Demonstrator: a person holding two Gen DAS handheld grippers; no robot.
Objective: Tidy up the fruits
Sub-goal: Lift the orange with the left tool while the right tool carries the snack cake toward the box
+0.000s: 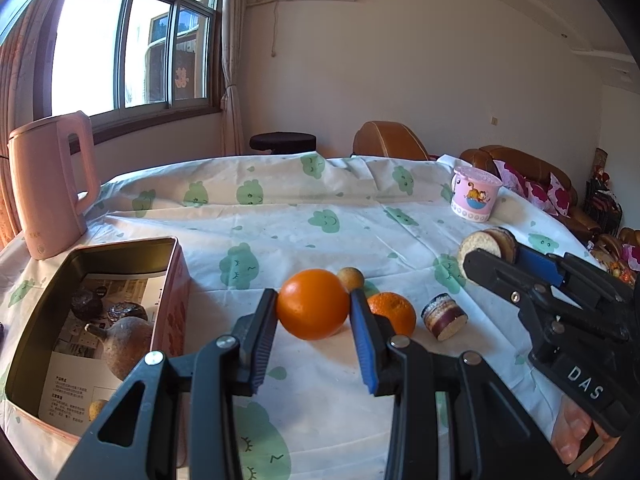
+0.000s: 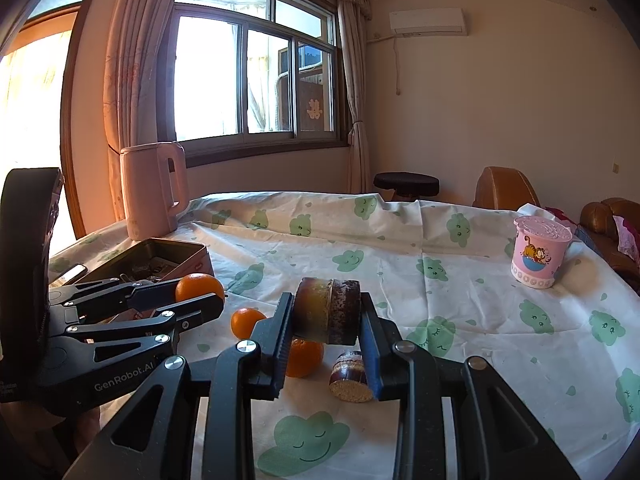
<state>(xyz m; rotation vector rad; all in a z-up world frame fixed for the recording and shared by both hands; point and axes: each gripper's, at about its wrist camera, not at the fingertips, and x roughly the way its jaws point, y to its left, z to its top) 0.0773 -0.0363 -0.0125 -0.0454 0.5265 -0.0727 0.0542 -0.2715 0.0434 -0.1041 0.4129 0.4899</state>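
My left gripper (image 1: pixel 314 312) is shut on a large orange (image 1: pixel 313 309) and holds it above the tablecloth; it also shows in the right wrist view (image 2: pixel 200 287). My right gripper (image 2: pixel 327 320) is shut on a brown sugarcane chunk (image 2: pixel 328 312), held in the air; it also shows in the left wrist view (image 1: pixel 486 246). On the cloth lie a smaller orange (image 1: pixel 394 311), a small round tan fruit (image 1: pixel 351 278) and a second short sugarcane piece (image 1: pixel 444 316). An open tin box (image 1: pixel 176 272) at the left holds a brown pear (image 1: pixel 126 346) and dark fruits.
A pink kettle (image 1: pixel 48 184) stands behind the box at the far left. A pink cartoon cup (image 1: pixel 476 194) stands at the far right of the table. Brown leather chairs (image 1: pixel 388 140) and a dark stool (image 1: pixel 282 142) stand beyond the table.
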